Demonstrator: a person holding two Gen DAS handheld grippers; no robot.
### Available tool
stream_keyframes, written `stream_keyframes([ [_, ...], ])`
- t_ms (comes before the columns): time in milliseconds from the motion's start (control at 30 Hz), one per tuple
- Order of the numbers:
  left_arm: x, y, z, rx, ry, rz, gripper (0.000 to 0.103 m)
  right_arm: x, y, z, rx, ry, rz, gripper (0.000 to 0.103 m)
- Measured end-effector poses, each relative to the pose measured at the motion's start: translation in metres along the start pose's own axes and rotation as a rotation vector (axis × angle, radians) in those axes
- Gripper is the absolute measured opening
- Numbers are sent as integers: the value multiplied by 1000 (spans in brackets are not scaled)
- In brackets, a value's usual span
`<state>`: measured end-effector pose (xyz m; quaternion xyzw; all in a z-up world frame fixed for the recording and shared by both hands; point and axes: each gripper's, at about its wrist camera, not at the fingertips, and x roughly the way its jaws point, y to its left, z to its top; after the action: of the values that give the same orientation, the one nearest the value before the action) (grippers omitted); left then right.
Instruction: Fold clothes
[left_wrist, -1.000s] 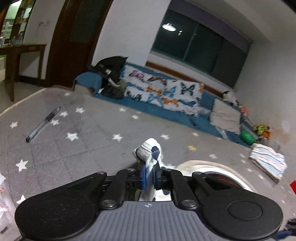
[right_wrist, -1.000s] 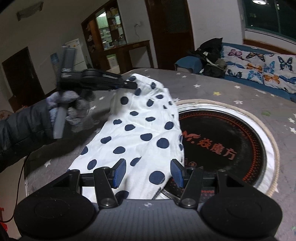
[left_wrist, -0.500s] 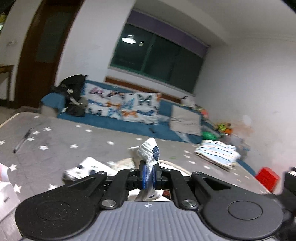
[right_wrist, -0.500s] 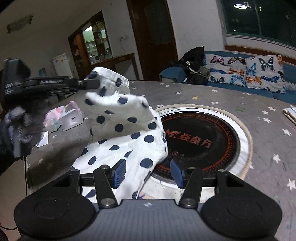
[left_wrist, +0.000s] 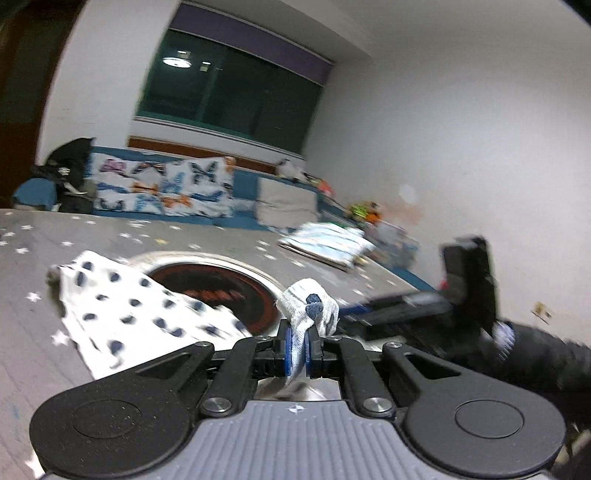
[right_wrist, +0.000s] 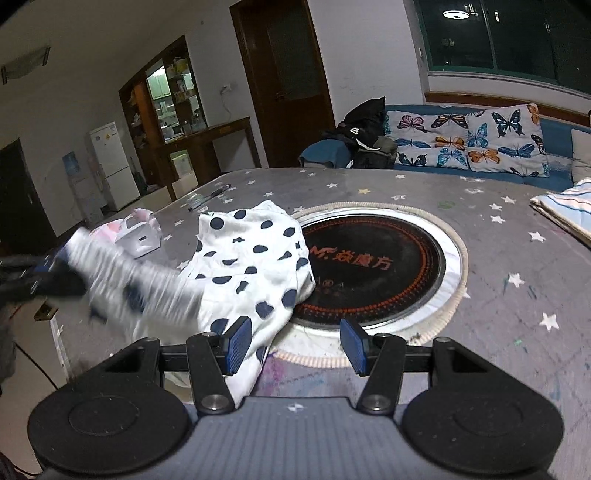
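One polka-dot garment (right_wrist: 255, 258) lay on the star-patterned counter (right_wrist: 517, 295), draped over the 9 o'clock edge of the single round burner (right_wrist: 376, 266). The left gripper (left_wrist: 300, 345) had its two fingers pinched tight on a bunched corner of that cloth, which stood up above them. The right gripper (right_wrist: 297, 345) had its two fingers spread wide with nothing between them, its left finger just over the garment's near hem. One folded striped cloth (right_wrist: 565, 210) rested at 3 o'clock.
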<state>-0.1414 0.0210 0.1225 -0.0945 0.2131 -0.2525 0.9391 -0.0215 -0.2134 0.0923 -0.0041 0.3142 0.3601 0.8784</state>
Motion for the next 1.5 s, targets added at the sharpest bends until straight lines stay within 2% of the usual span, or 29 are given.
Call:
stream_keyframes([
  [167, 7, -7, -20, 13, 95, -39, 8, -7, 0, -6, 12, 9, 14, 54],
  [333, 8, 2, -24, -36, 96, -23, 8, -17, 2, -12, 9, 26, 36, 54],
  [433, 7, 4, -27, -37, 104, -14, 8, -30, 9, -18, -8, 58, 94, 54],
  [733, 12, -4, -46, 39, 176, 8, 10, -55, 51, -37, -155, 137, 262, 54],
  [933, 11, -11, -54, 82, 193, 1, 10, -56, 68, -45, -251, 172, 255, 54],
  [967, 11, -13, -54, 92, 193, 0, 10, -54, 71, -47, -271, 176, 246, 53],
  [1033, 9, -16, -55, 112, 193, -2, 12, -49, 76, -50, -302, 180, 226, 40],
  [1100, 7, -17, -55, 122, 190, -4, 12, -51, 77, -50, -309, 168, 226, 23],
  [1167, 4, -18, -55, 130, 182, -12, 12, -60, 80, -47, -351, 133, 213, 14],
  [1233, 3, -18, -57, 140, 183, -27, 16, -68, 83, -45, -396, 109, 199, 14],
  [1300, 4, -20, -59, 147, 202, -41, 21, -71, 85, -46, -420, 133, 193, 13],
  [1400, 0, -19, -61, 150, 218, -63, 27, -72, 81, -51, -407, 193, 206, 14],
  [1500, -8, -16, -59, 154, 218, -79, 34, -74, 73, -43, -351, 187, 212, 16],
])
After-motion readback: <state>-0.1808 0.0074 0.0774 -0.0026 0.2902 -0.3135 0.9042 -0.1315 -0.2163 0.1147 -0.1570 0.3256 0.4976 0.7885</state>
